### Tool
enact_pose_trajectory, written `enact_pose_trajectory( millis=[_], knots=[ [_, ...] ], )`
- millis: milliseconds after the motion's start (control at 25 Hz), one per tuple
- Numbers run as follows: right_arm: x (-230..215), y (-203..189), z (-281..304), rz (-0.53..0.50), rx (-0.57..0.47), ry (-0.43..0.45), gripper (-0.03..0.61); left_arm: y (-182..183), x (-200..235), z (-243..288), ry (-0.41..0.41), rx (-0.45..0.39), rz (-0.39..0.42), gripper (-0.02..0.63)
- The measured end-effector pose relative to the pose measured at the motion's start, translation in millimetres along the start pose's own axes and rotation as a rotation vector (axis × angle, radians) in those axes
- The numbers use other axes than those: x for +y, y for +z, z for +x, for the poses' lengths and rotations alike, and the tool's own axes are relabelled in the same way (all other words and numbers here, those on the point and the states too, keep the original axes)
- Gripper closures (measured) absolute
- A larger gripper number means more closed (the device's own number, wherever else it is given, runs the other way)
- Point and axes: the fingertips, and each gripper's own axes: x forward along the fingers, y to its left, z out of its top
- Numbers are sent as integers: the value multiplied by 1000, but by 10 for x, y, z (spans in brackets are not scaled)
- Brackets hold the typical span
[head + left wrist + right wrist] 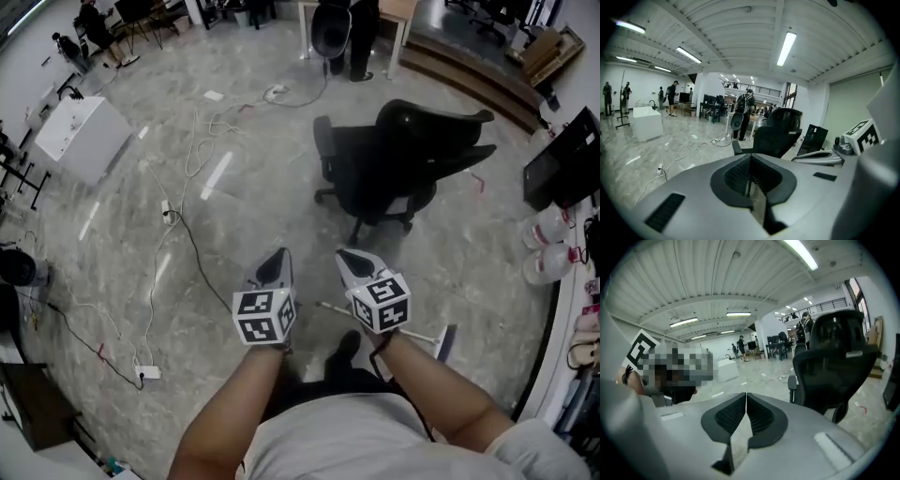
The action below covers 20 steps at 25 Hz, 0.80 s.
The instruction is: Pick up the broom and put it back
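Nearest, the person's two forearms reach forward, each hand holding a gripper low over the floor. The left gripper [276, 257] has its jaws pressed together with nothing between them, as its own view [749, 157] shows. The right gripper [348, 254] is likewise closed and empty [746, 395].

The broom [427, 337] lies flat on the floor just beside the person's feet. Its thin handle runs out from under the right gripper toward the right, and its head is at that far end. Neither gripper touches it.

At the right edge, two big clear bottles [547, 231] stand against the wall; what is in them cannot be made out. A dark monitor [562, 161] sits just beyond them.

The floor [281, 187] is glossy grey stone with pale veins. Loose cables [187, 234] trail across its left half, ending near a white power strip [147, 372].

Ahead stands a black office chair [403, 164]. Farther left is a white box [82, 136]. At the far end a person [362, 37] stands among desks and chairs in an open room with strip lights on a ribbed ceiling.
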Motion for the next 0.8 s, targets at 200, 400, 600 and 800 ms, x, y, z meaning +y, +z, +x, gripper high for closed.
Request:
enact_pose_trajectory(
  millis=[200,400,600,800],
  knots=[
    [-345,-849,567,69,124,23,549,-659,383,465,33,74,-47,609],
    [-645,-1695,1109,84,229,21,508,-1436,803,831,52,135,-104,609],
    [-681,-2762,1651,10,392,83,459,-2443,1219,1126,55,243,-162,609],
    [-744,-3904,2236,-84,526,153,436,-3455,1453,1559,25,321,-146,609]
  ],
)
